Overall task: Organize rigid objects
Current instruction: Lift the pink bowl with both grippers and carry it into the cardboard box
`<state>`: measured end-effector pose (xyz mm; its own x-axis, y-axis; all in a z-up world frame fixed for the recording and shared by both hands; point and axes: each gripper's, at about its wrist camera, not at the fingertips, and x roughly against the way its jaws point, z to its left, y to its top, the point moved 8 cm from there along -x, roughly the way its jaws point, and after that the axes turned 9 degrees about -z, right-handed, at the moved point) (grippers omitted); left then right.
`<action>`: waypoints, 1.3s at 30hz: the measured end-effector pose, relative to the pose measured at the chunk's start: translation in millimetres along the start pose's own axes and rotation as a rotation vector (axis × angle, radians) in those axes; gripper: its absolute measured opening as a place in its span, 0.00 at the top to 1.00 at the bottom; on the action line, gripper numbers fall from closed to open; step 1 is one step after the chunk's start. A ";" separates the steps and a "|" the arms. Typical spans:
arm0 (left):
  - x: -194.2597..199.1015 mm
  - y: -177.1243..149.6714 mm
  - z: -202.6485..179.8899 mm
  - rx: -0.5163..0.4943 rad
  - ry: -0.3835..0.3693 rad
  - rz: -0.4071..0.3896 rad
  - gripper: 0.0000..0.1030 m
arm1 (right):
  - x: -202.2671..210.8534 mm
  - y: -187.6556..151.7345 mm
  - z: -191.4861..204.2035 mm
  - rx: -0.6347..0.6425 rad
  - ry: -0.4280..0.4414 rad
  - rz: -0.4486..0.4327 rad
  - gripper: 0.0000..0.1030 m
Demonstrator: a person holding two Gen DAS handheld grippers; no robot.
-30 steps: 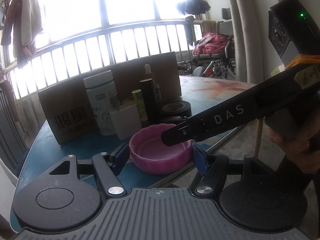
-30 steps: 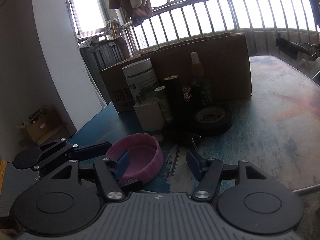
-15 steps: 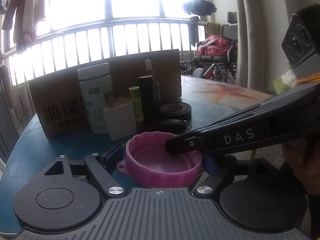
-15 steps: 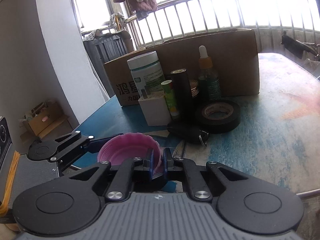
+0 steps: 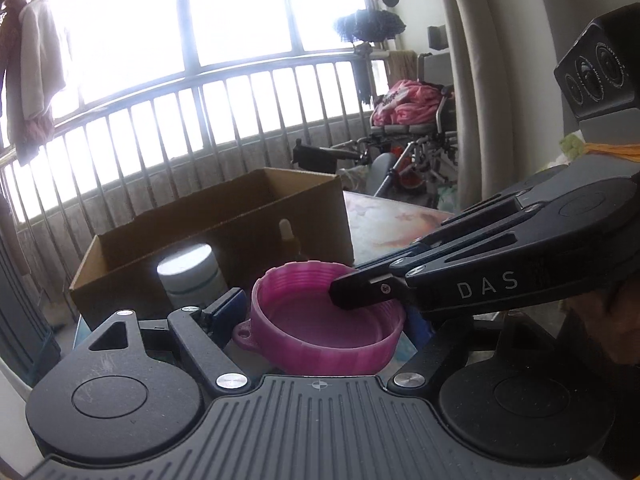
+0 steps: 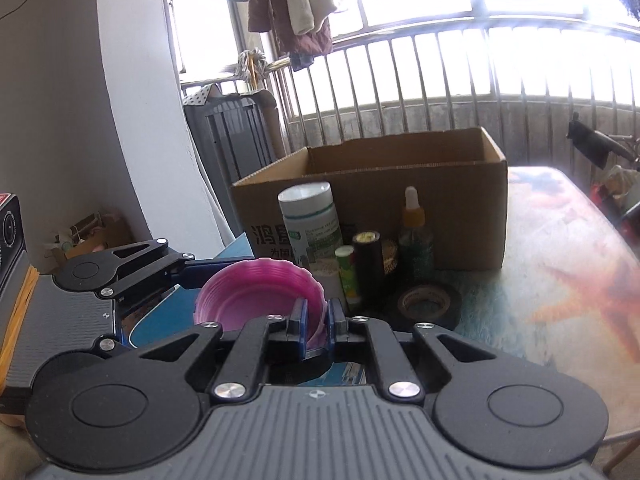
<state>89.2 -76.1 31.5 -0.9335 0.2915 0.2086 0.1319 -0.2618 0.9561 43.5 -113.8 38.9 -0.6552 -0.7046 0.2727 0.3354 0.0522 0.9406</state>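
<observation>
A pink ribbed lid [image 5: 320,332] hangs in the air, hollow side up, clear of the table. My right gripper [image 6: 318,324] is shut on the lid [image 6: 256,300], one pad inside its rim wall and one outside; in the left wrist view it reaches in from the right [image 5: 352,292]. My left gripper [image 5: 322,312] stands open around the lid, whose left side keeps a small gap from the blue pad [image 5: 228,306]. An open cardboard box [image 6: 400,184] stands behind the lid.
In front of the box stand a white bottle [image 6: 310,224], a green-yellow stick [image 6: 347,276], a black tube [image 6: 368,268] and a dropper bottle [image 6: 414,236]. A black tape roll [image 6: 426,304] lies on the table [image 6: 540,280]. A wheelchair [image 5: 416,148] is behind.
My right gripper closed on the lid's rim. Both grippers then rose with the lid off the table, so the box's open top now shows.
</observation>
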 end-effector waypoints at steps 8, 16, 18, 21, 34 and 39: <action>-63.2 77.1 24.3 -0.016 -0.029 -0.002 0.21 | -15.9 96.5 -30.4 0.134 0.019 -0.039 0.90; -144.8 116.6 51.1 -0.056 -0.100 0.067 0.21 | -59.6 166.5 -92.4 0.140 0.025 0.024 0.90; -158.6 117.5 62.4 -0.098 -0.102 0.109 0.21 | -78.5 176.7 -102.4 0.139 0.039 0.055 0.89; -177.9 109.0 88.8 -0.114 -0.098 0.201 0.21 | -114.3 184.7 -112.4 0.123 0.065 0.125 0.89; -244.5 5.4 189.0 -0.176 -0.080 0.488 0.21 | -294.9 143.2 -110.5 0.028 0.152 0.427 0.89; -255.5 -24.4 198.5 -0.177 -0.062 0.611 0.20 | -331.1 108.5 -103.5 0.010 0.133 0.532 0.89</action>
<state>390.7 38.5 -4.3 -0.6854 0.0928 0.7222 0.5726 -0.5440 0.6133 366.9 51.8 29.8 -0.3054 -0.6627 0.6837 0.5904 0.4316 0.6820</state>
